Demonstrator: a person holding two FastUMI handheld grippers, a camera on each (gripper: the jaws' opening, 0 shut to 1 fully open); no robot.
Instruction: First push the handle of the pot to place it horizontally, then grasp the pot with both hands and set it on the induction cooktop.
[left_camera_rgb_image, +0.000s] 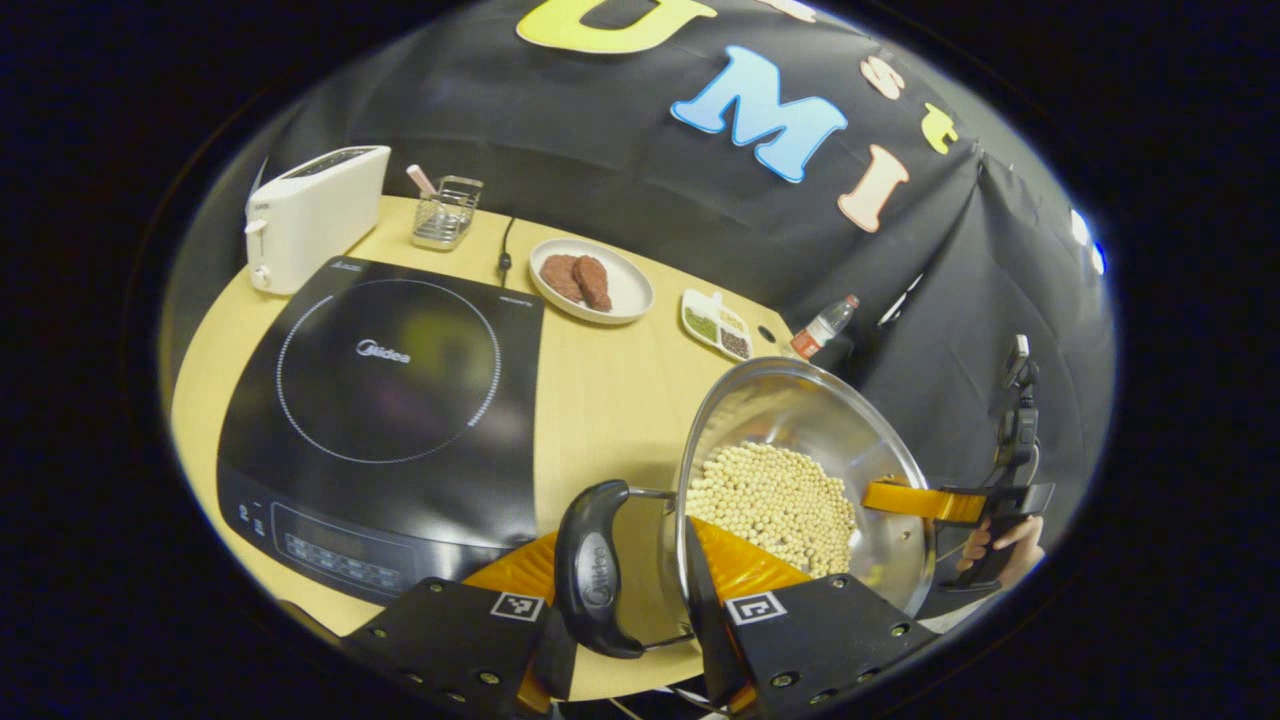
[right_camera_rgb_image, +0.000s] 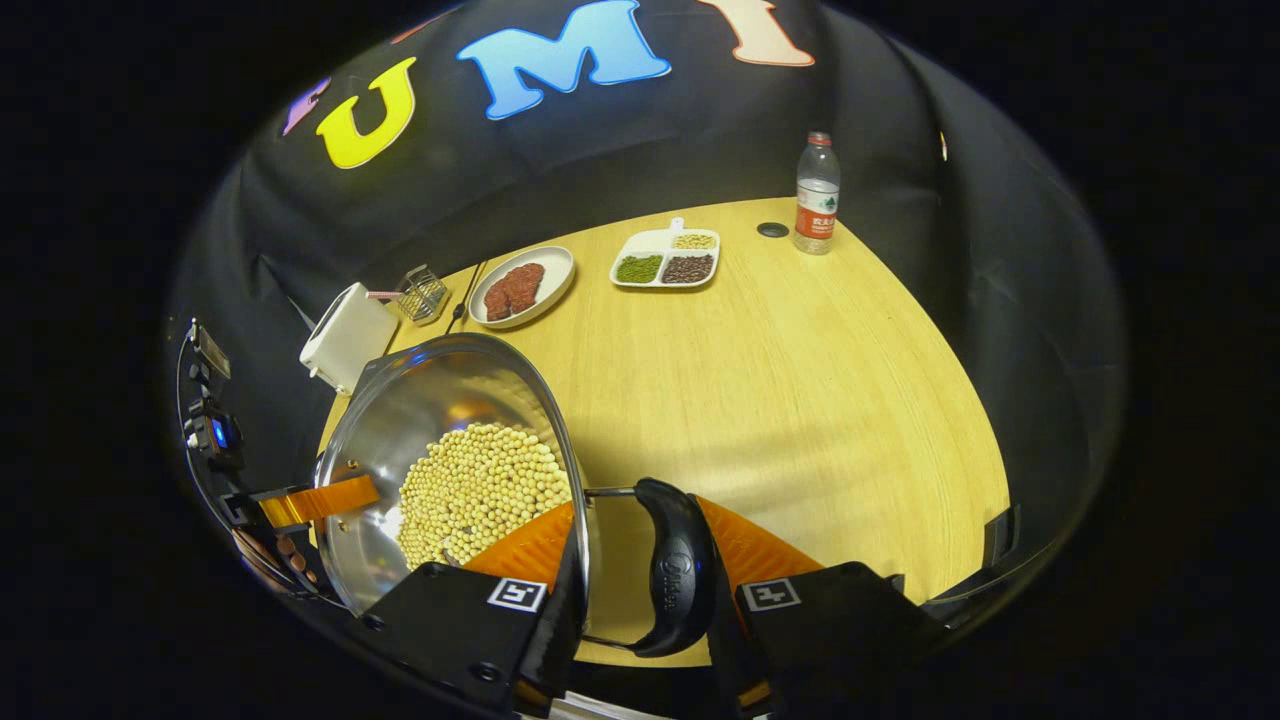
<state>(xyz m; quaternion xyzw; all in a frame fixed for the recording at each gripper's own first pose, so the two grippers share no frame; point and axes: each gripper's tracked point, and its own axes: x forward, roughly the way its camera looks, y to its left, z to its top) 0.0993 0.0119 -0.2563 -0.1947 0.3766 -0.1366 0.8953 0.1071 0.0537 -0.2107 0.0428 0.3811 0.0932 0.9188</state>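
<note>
A steel pot (left_camera_rgb_image: 800, 415) holding soybeans (left_camera_rgb_image: 770, 500) sits just right of the black induction cooktop (left_camera_rgb_image: 390, 400) in the left gripper view. My left gripper (left_camera_rgb_image: 625, 560) is shut across the pot's near black handle (left_camera_rgb_image: 595, 570), with one finger outside the handle and the other over the rim. At the pot's far side, the right gripper (left_camera_rgb_image: 950, 500) holds on, a hand (left_camera_rgb_image: 1000, 545) behind it. In the right gripper view my right gripper (right_camera_rgb_image: 645, 540) clamps the other black handle (right_camera_rgb_image: 680, 570) of the pot (right_camera_rgb_image: 430, 400) the same way, and the left gripper (right_camera_rgb_image: 320, 500) shows across the soybeans (right_camera_rgb_image: 480, 490).
On the wooden table (right_camera_rgb_image: 800, 400) stand a white toaster (left_camera_rgb_image: 310, 215), a wire basket (left_camera_rgb_image: 445, 212), a plate of meat (left_camera_rgb_image: 590, 282), a divided dish of beans (right_camera_rgb_image: 665, 260) and a water bottle (right_camera_rgb_image: 817, 195). The table's right half is bare wood.
</note>
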